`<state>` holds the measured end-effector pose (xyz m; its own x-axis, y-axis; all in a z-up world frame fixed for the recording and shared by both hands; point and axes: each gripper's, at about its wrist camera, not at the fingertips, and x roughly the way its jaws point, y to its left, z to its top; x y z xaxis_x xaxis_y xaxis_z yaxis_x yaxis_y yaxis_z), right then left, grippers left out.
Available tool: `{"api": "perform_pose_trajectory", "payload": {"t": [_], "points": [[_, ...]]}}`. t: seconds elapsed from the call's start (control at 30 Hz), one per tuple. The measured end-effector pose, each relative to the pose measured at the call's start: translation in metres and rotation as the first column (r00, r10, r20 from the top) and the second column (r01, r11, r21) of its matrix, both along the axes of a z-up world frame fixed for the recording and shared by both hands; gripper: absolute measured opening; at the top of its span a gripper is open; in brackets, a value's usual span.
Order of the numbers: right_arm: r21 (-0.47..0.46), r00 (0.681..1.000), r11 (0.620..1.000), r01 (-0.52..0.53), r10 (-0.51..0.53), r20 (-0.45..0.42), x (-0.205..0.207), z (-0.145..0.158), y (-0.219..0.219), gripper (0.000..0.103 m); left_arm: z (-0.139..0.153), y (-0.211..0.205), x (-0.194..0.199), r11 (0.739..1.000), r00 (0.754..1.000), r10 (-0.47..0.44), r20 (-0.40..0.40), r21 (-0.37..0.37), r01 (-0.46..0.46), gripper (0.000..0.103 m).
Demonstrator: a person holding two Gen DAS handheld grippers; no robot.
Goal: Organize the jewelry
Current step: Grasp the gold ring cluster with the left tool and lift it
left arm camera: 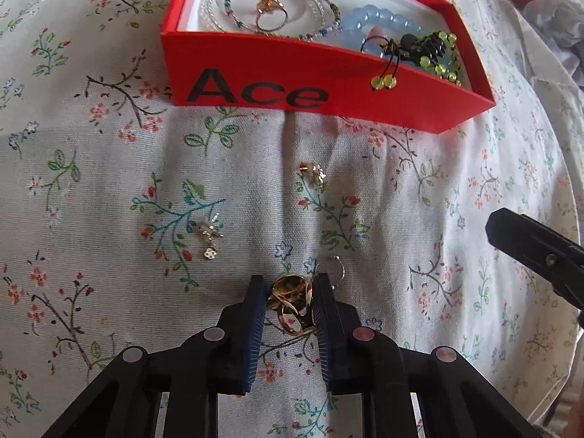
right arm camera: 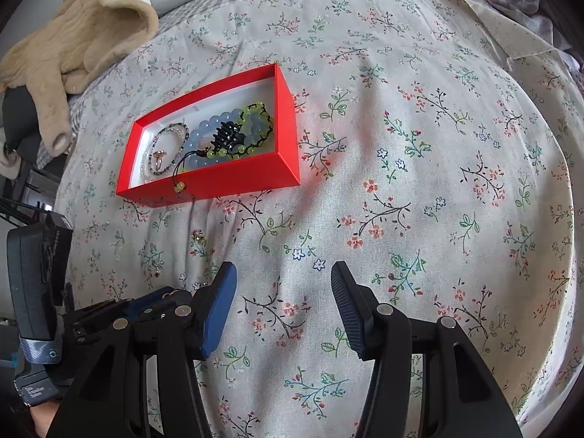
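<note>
Left gripper (left arm camera: 290, 304) pinches a gold ring (left arm camera: 292, 301) low over the floral cloth (left arm camera: 109, 182), short of the red box (left arm camera: 255, 73); right gripper (right arm camera: 283, 306) stands wide, empty. Advise steady lift, firm squeeze; release well inside the rim.

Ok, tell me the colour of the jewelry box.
Red box with black lettering on its side, clearest in the left wrist view.

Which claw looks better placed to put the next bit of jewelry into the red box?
Left. The left claw already grips the gold rings, facing the red box; the right claw hangs open.
</note>
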<state>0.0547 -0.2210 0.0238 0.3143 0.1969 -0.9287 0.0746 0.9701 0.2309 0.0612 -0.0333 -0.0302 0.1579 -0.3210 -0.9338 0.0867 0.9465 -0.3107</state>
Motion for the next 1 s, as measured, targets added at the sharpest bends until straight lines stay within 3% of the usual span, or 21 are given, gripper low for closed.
{"api": "perform_pose_trajectory", "payload": {"t": [0.53, 0.6, 0.63, 0.77, 1.0], "points": [[-0.006, 0.994, 0.994, -0.107, 0.106, -0.017, 0.005, -0.011, 0.057, 0.056, 0.017, 0.073, -0.011, 0.997, 0.996, 0.062, 0.06, 0.033, -0.064, 0.02], [0.007, 0.993, 0.993, -0.121, 0.121, -0.017, 0.006, -0.013, 0.065, 0.048, 0.017, 0.082, -0.012, 0.997, 0.996, 0.074, 0.059, 0.034, -0.076, 0.02], [0.01, 0.991, 0.991, -0.131, 0.131, -0.022, 0.007, -0.014, 0.07, 0.036, 0.016, 0.087, -0.013, 0.996, 0.995, 0.079, 0.059, 0.034, -0.081, 0.02], [0.049, 0.981, 0.983, -0.178, 0.181, -0.069, 0.009, -0.026, 0.087, 0.024, 0.016, 0.097, -0.015, 0.995, 0.994, 0.091, 0.057, 0.031, -0.093, 0.02], [-0.015, 0.962, 0.971, -0.237, 0.233, -0.141, 0.011, -0.05, 0.1, 0.023, 0.013, 0.094, -0.015, 0.996, 0.996, 0.081, 0.046, 0.031, -0.082, 0.02]]}}
